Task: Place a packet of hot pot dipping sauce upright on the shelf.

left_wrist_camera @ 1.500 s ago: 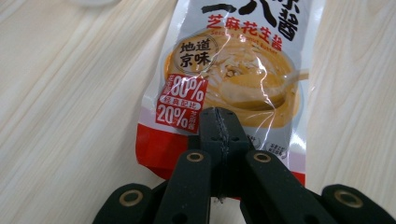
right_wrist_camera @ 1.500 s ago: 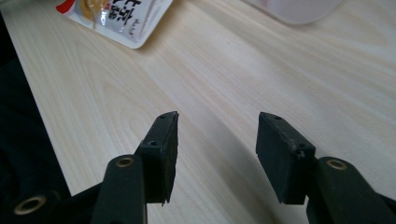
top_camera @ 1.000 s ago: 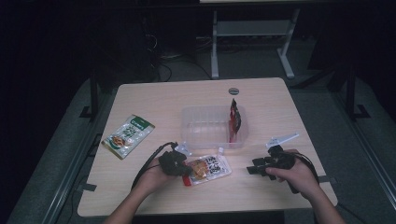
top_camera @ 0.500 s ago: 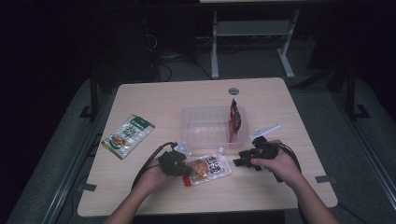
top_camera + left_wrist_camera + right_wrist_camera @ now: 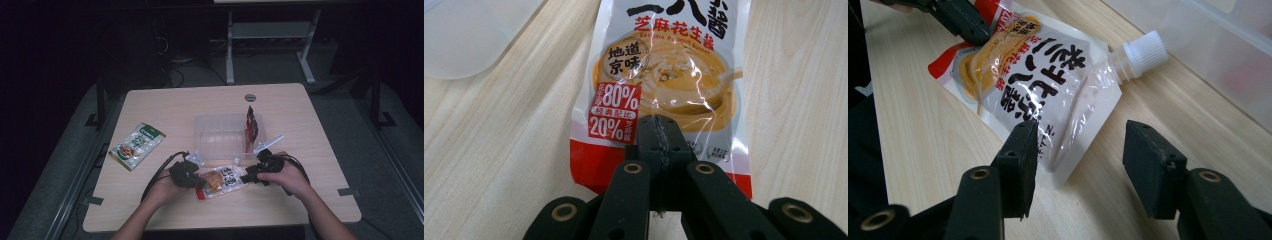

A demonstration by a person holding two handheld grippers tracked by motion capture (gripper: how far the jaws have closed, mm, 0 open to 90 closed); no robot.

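A sesame-peanut sauce pouch (image 5: pixel 222 180) with a white screw cap (image 5: pixel 1143 52) lies flat on the wooden table near the front edge. My left gripper (image 5: pixel 200 181) is shut on the pouch's red bottom edge; in the left gripper view its jaws (image 5: pixel 659 125) meet over the pouch (image 5: pixel 664 75). My right gripper (image 5: pixel 248 175) sits at the pouch's cap end. In the right gripper view it stands open (image 5: pixel 1080 150) just above the table, with a clear corner of the pouch (image 5: pixel 1033 80) under its left jaw and no pad pressing on it.
A clear plastic tray (image 5: pixel 220 135) stands just behind the pouch, with a red packet (image 5: pixel 251 127) upright at its right end. A green snack packet (image 5: pixel 137 145) lies at the table's left. The tray's wall (image 5: pixel 1198 30) is close to my right gripper.
The right hand has moved left across the table, from the right front area up to the pouch's cap end. The left hand and the pouch have stayed put.
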